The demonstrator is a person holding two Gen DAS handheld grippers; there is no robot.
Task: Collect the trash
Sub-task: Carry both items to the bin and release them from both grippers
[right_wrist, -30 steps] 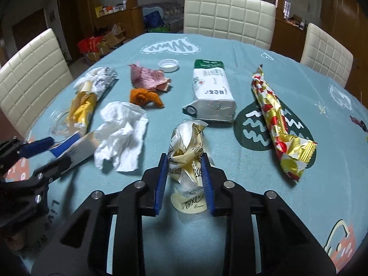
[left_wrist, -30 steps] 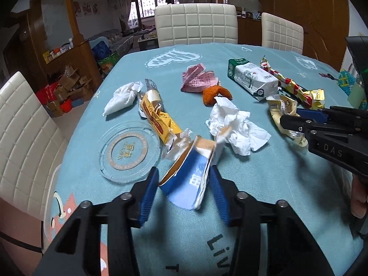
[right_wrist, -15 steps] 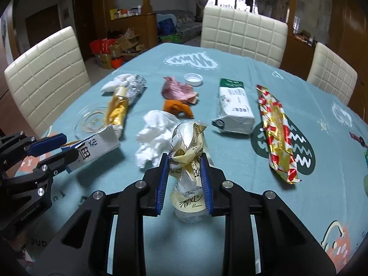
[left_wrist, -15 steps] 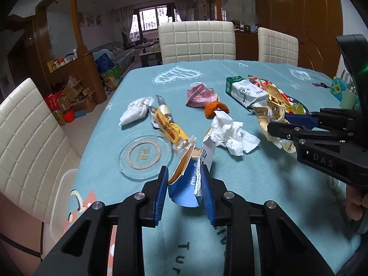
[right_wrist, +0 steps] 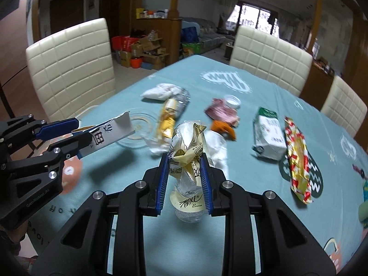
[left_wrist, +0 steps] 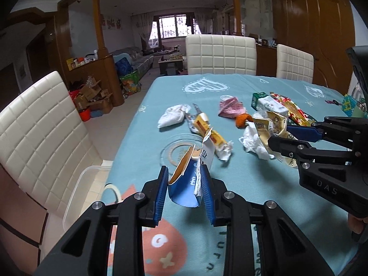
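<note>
Right, both grippers were loaded and lifted clear. The left gripper (left_wrist: 185, 186) had its jaws clamped on a torn blue carton (left_wrist: 187, 179), held above the near edge of the tabletop (left_wrist: 230, 184). The right gripper (right_wrist: 185, 179) was shut on a crumpled yellow wrapper (right_wrist: 187, 154), also off the surface. So two pieces picked, neither dropped anywhere yet; a clear plastic bin (left_wrist: 78, 184) sat low beside the table on the left, likely the target.

Lots left: a clear round lid (right_wrist: 138, 128), yellow snack wrapper (left_wrist: 208, 133), white tissue (left_wrist: 251, 141), orange peel (right_wrist: 222, 127), white bag (left_wrist: 172, 117), pink wrapper (left_wrist: 231, 109), bottle cap (right_wrist: 232, 100), green-and-white pack (right_wrist: 269, 138), red-gold wrapper (right_wrist: 296, 154).

Teal patterned cloth, cream padded chairs (left_wrist: 220, 55) around, boxes (left_wrist: 92, 96) on the floor, window (left_wrist: 176, 27) at the far end.
</note>
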